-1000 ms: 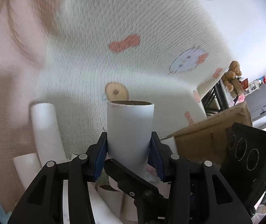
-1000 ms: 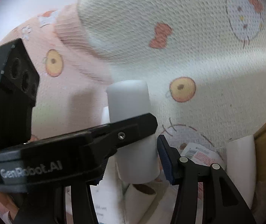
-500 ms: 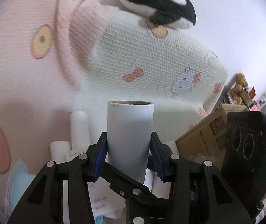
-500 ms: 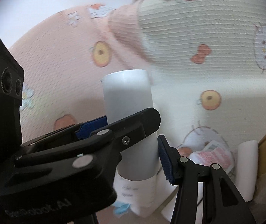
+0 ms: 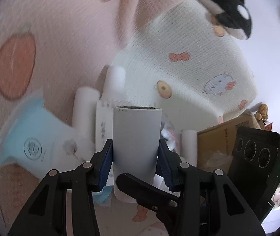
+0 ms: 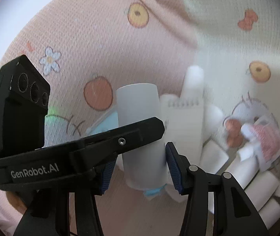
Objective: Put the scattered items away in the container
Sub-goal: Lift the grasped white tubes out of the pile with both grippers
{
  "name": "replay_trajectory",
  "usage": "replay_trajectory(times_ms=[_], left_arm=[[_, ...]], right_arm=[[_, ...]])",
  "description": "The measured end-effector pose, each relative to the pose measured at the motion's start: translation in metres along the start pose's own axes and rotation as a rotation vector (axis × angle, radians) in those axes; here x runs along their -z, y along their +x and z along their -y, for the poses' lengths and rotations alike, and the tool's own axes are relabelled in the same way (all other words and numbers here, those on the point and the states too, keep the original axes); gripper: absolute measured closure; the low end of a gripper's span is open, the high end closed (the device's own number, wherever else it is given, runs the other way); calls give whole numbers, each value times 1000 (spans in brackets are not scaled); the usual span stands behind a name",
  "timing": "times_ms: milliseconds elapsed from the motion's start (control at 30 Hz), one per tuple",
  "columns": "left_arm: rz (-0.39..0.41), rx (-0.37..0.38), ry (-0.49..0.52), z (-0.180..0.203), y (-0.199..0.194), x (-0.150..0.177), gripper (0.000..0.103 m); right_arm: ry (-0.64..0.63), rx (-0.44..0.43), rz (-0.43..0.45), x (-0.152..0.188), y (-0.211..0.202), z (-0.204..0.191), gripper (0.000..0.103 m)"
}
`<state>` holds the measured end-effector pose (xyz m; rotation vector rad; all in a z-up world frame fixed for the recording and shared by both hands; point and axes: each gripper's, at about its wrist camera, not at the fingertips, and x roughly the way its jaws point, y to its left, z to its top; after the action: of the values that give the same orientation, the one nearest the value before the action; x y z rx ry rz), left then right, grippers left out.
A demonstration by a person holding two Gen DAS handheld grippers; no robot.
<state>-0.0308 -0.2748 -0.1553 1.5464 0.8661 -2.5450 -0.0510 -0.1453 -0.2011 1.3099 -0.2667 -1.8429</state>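
Swung across the patterned blanket since the earlier frame, both views now took in a blue packet at left. One white tube was clamped by the left gripper, another by the right gripper. Carriage to the cardboard box at right was judged next.

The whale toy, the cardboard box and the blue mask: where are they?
Whale toy (image 5: 226,17): left wrist view, black back.
Cardboard box (image 5: 216,139): left wrist view, brown side wall.
Blue mask (image 5: 29,129): left wrist view, blue middle.
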Motion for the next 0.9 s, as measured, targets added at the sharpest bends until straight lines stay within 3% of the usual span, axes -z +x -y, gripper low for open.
replay_trajectory(times_ms=[67,400,700,900], left_arm=[[-10,-19,1,-4,5,5,54],[-1,-24,30,2,20,9,54],[-26,62,-59,-18,24,18,51],[-6,26,-43,-16,27,18,53]], right_arm=[[19,2,-34,3,5,3,56],[68,3,-41,9,18,21,60],[82,52,-37,11,22,30,61],[46,65,-41,11,23,26,61]])
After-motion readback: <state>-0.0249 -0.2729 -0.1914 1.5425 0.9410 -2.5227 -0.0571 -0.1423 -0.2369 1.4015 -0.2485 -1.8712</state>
